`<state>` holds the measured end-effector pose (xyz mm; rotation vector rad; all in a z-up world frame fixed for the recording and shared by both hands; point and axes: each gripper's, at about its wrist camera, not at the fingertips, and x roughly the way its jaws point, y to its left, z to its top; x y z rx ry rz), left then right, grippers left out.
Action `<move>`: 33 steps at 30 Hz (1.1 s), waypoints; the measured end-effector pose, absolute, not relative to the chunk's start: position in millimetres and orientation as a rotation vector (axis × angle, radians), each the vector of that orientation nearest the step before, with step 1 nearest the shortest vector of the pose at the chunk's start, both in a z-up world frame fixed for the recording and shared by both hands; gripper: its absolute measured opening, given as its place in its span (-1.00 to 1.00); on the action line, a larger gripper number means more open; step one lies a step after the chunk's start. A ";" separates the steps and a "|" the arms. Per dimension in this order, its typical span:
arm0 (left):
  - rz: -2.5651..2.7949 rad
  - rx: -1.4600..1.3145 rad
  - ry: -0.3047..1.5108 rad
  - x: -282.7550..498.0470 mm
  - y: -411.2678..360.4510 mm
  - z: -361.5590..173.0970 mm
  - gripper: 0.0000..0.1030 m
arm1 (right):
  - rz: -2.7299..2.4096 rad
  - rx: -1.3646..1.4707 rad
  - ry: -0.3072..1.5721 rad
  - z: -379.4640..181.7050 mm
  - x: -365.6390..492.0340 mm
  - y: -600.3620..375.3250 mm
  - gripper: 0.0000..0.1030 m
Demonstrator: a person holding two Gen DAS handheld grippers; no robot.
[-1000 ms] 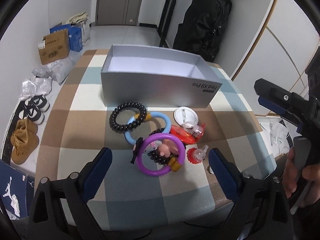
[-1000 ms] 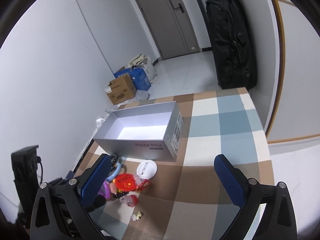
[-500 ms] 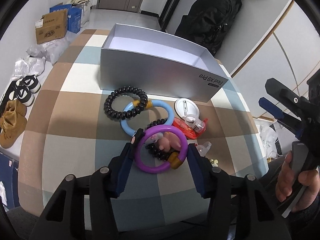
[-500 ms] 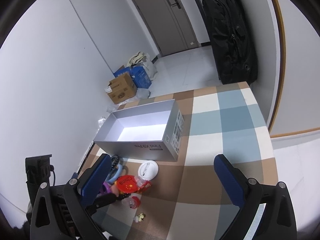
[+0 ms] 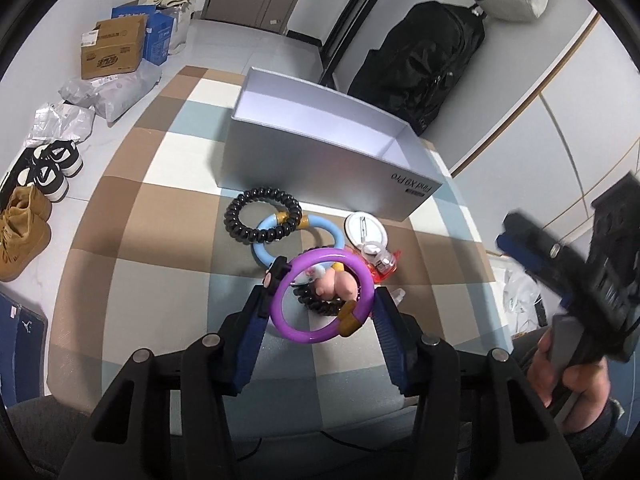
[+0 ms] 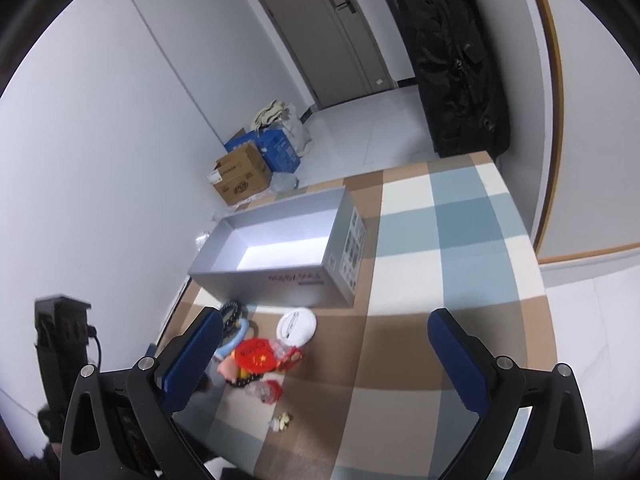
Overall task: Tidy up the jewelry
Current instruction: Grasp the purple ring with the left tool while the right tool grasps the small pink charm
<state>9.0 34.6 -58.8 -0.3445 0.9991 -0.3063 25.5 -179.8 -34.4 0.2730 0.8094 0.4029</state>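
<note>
My left gripper (image 5: 320, 300) is shut on a purple bangle (image 5: 288, 320) with a gold clasp, held lifted above the checked table. Below it lie a pink pig charm (image 5: 340, 286), a black bead bracelet, a blue bangle (image 5: 264, 250), a black coil hair tie (image 5: 262, 216), a white round case (image 5: 366, 230) and a red piece (image 5: 384, 270). An open grey box (image 5: 320, 160) stands behind them, empty. My right gripper (image 6: 324, 356) is open and empty, above the table right of the pile (image 6: 256, 356); the box also shows in the right wrist view (image 6: 280, 276).
Checked tablecloth (image 5: 152, 216) covers the table; its left edge drops to a floor with shoes (image 5: 44, 168) and cardboard boxes (image 5: 112, 46). A black bag (image 5: 424, 60) hangs behind the box. A small yellow trinket (image 6: 282, 420) lies near the table's front.
My left gripper closed on the purple bangle and lifted it off the pile. The right gripper shifted slightly and stayed open.
</note>
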 end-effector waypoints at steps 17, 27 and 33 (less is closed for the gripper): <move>-0.302 -0.466 0.940 9.4 57.6 -49.1 -0.10 | 0.577 0.110 1.013 -81.3 10.1 -122.9 0.47; -0.305 -0.470 0.936 12.9 57.7 -46.6 -0.10 | 0.609 0.053 1.011 -85.2 11.1 -103.8 -0.10; -0.306 -0.472 0.918 16.4 51.7 -39.6 -0.10 | 0.613 0.039 1.015 -84.9 14.2 -100.2 -0.64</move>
